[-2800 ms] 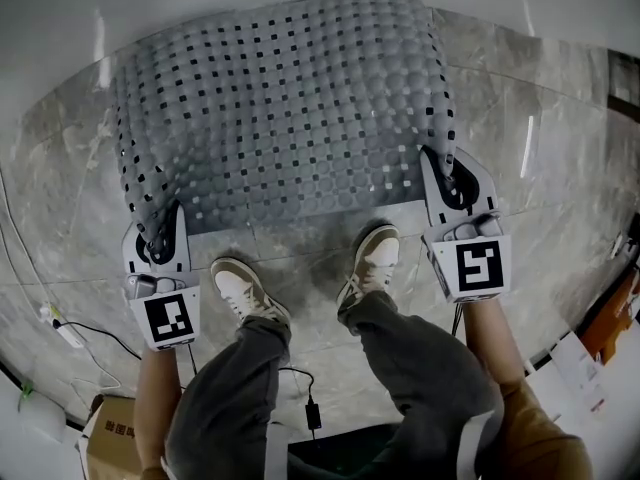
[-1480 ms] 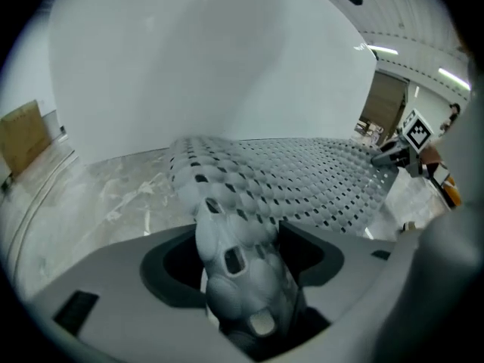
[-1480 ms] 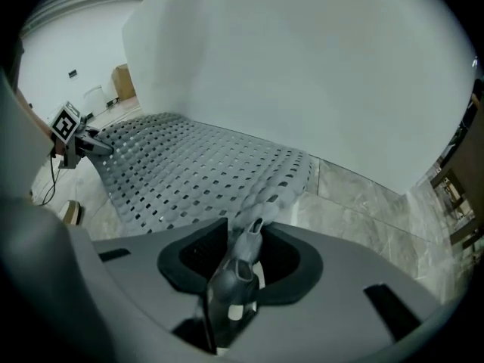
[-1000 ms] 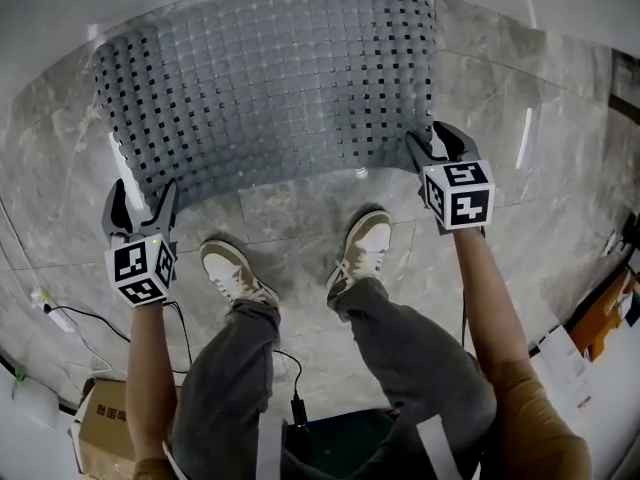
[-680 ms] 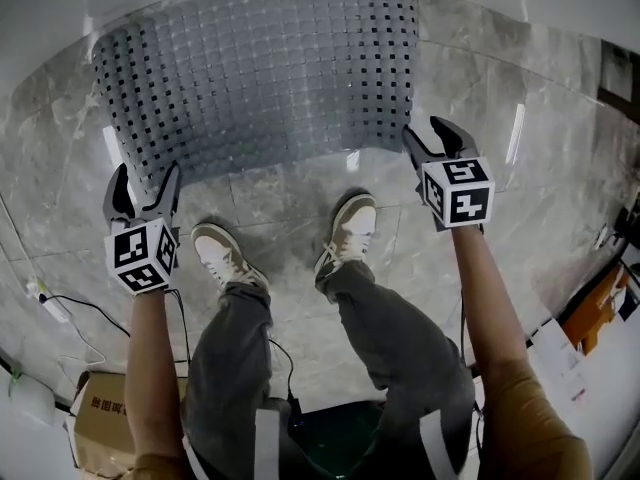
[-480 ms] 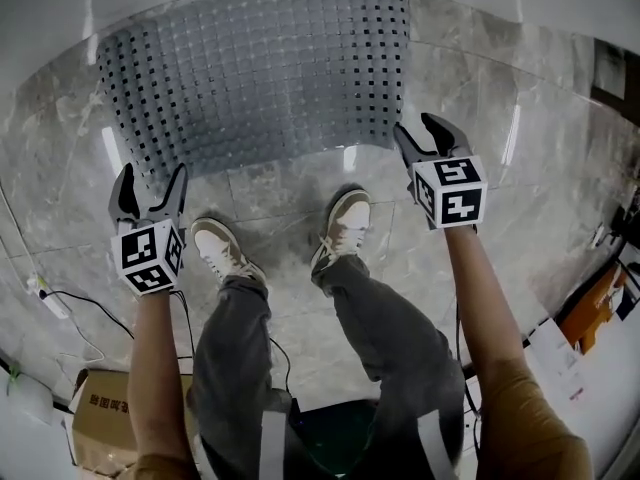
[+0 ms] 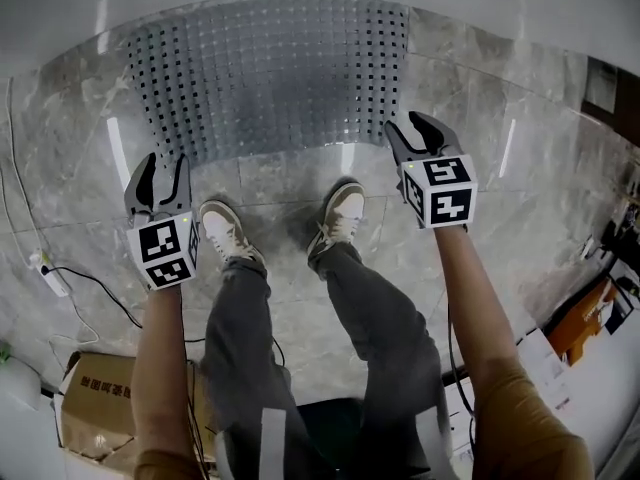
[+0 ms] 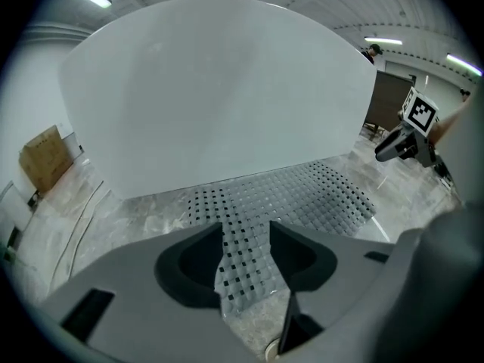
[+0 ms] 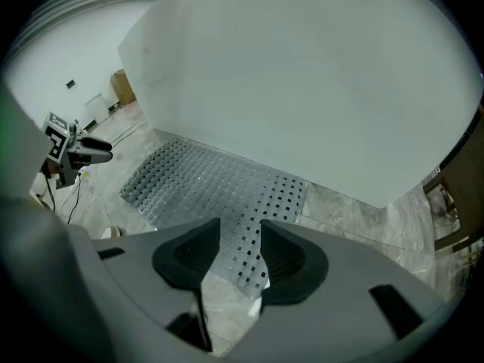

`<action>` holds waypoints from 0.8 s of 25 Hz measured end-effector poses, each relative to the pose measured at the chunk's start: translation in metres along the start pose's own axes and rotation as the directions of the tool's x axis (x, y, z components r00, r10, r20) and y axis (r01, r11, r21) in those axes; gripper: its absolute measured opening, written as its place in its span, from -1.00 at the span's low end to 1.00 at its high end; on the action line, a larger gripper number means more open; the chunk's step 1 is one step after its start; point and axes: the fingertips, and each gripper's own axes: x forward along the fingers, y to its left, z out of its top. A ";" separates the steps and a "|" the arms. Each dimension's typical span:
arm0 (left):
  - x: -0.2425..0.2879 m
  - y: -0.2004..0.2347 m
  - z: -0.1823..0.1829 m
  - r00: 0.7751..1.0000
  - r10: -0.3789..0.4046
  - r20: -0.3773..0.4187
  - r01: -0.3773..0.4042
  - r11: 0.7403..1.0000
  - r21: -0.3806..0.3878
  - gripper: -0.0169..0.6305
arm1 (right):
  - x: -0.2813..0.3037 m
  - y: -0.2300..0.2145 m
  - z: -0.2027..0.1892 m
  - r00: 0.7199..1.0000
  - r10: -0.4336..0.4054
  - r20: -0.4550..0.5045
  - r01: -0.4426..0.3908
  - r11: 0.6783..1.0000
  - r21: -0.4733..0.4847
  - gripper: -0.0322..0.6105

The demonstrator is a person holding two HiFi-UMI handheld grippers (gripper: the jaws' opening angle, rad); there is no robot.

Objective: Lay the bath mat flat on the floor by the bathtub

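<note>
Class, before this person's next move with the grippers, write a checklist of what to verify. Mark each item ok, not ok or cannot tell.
1. Mat lies flat on the floor: ok.
2. Mat sits beside the bathtub: ok.
3. Left gripper clear of the mat: ok. Its fingers have just been closing, with nothing between them.
4. Right gripper clear of the mat: ok. Its fingers have also just been closing, with nothing between them.
5. Shoes off the mat: ok.
6. Far edge tight against the bathtub: cannot tell.
</note>
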 end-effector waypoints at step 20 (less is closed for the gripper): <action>-0.095 0.018 0.100 0.999 0.025 0.029 -0.027 0.998 0.060 -0.93 | -0.109 0.032 0.099 0.996 -0.020 0.092 0.021 1.000 -0.017 -0.88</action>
